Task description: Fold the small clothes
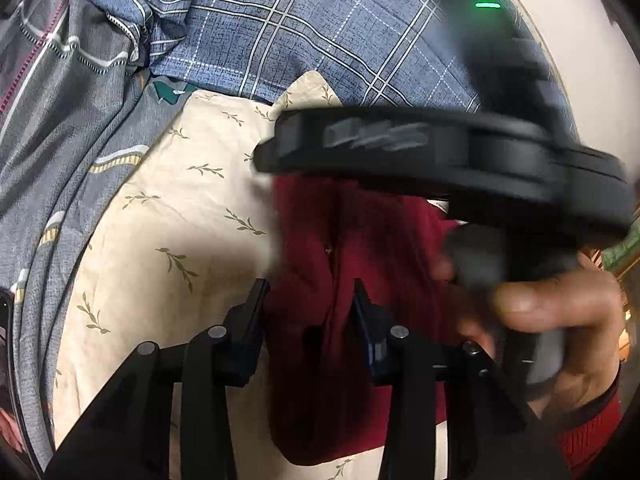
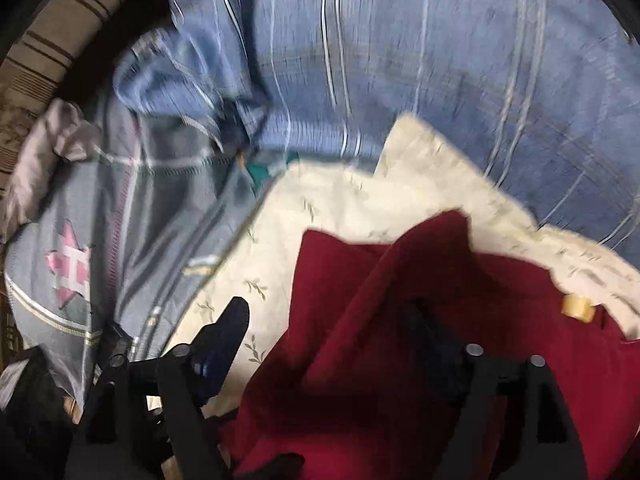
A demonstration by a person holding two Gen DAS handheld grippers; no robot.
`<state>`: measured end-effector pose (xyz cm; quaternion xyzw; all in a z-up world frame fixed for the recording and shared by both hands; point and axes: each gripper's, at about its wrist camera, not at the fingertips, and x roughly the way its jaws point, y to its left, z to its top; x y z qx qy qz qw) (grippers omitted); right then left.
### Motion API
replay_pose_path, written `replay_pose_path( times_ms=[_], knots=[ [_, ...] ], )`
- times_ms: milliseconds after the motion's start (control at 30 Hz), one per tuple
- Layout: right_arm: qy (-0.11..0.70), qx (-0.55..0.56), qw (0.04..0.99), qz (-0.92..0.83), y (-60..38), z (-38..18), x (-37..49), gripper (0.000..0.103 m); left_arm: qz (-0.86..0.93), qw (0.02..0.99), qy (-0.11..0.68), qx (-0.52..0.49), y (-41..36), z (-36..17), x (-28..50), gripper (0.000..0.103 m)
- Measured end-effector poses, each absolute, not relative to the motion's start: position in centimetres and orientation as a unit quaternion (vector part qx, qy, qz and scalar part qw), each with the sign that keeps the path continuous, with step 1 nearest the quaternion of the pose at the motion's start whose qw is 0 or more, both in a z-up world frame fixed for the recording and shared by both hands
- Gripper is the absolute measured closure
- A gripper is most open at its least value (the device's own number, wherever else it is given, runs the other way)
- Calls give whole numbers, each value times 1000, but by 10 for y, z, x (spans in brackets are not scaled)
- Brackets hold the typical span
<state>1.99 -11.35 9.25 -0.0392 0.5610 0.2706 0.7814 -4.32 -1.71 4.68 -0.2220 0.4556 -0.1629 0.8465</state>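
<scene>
A dark red garment (image 1: 360, 264) hangs bunched over a cream cloth with a leaf print (image 1: 176, 216). My left gripper (image 1: 310, 292) has its fingers apart, with a fold of the red garment lying between them. The other gripper and the hand that holds it (image 1: 552, 304) cross this view just beyond, blurred. In the right wrist view the red garment (image 2: 384, 320) fills the lower middle and drapes over the right finger. My right gripper (image 2: 332, 320) stands wide open with the cloth between its fingers. A tan tag (image 2: 576, 308) sits on the garment at the right.
Blue checked bedding (image 1: 320, 32) lies behind the cream cloth, also in the right wrist view (image 2: 400, 60). A grey striped quilt (image 1: 52, 140) is heaped at the left, with a pink star patch (image 2: 70, 268). A striped surface (image 2: 52, 44) shows at the far left.
</scene>
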Motion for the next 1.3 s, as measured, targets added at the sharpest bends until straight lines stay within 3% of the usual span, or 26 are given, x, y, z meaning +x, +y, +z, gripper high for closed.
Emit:
replay_pose_path(
  times_ms=[33, 67, 100, 167, 200, 233, 300, 367, 400, 433, 467, 567, 733, 833, 1067, 1167, 1200, 1233, 1300],
  knots=[
    [560, -56, 783, 264, -110, 86, 21, 20, -162, 847, 456, -221, -18, 47, -44, 67],
    [551, -80, 790, 255, -108, 82, 19, 25, -161, 847, 457, -219, -18, 47, -44, 67],
    [542, -89, 798, 246, -109, 83, 18, 44, -159, 846, 461, -216, -18, 47, -44, 66],
    [532, -54, 804, 260, -126, 93, 18, 60, -150, 844, 466, -220, -17, 46, -46, 49],
    [526, -35, 806, 268, -135, 101, 18, 72, -146, 845, 465, -220, -17, 47, -48, 33],
    [512, -13, 815, 273, -149, 112, 14, 75, -143, 848, 461, -218, -18, 49, -50, 24],
    [495, 27, 820, 285, -172, 125, 9, 82, -139, 853, 460, -205, -22, 53, -55, 23],
    [484, 66, 821, 294, -195, 133, 5, 83, -146, 856, 460, -183, -32, 56, -59, 24],
    [481, 82, 821, 297, -206, 136, 4, 84, -152, 860, 456, -172, -39, 60, -60, 39],
    [479, 102, 819, 299, -220, 138, 3, 85, -161, 861, 452, -169, -45, 64, -62, 68],
    [480, 115, 817, 300, -228, 139, 3, 86, -178, 859, 449, -168, -55, 72, -64, 81],
    [467, 138, 822, 295, -267, 149, -2, 87, -201, 872, 417, -157, -80, 102, -73, 88],
    [424, 158, 849, 274, -343, 186, -13, 88, -277, 874, 382, -113, -155, 149, -90, 88],
    [415, 144, 867, 235, -396, 193, -14, 88, -324, 856, 390, -99, -209, 151, -88, 88],
    [484, 121, 860, 111, -456, 110, -1, 89, -354, 815, 455, -59, -310, 93, -72, 87],
    [494, 150, 850, 106, -465, 86, 0, 86, -357, 809, 466, -35, -316, 85, -75, 65],
    [487, 160, 852, 102, -469, 90, -3, 77, -366, 808, 462, -31, -310, 93, -82, 51],
    [481, 166, 855, 95, -474, 96, -6, 74, -372, 809, 454, -30, -300, 103, -87, 38],
    [468, 190, 858, 96, -482, 115, -19, 60, -370, 821, 434, -32, -279, 120, -97, 32]
  ],
)
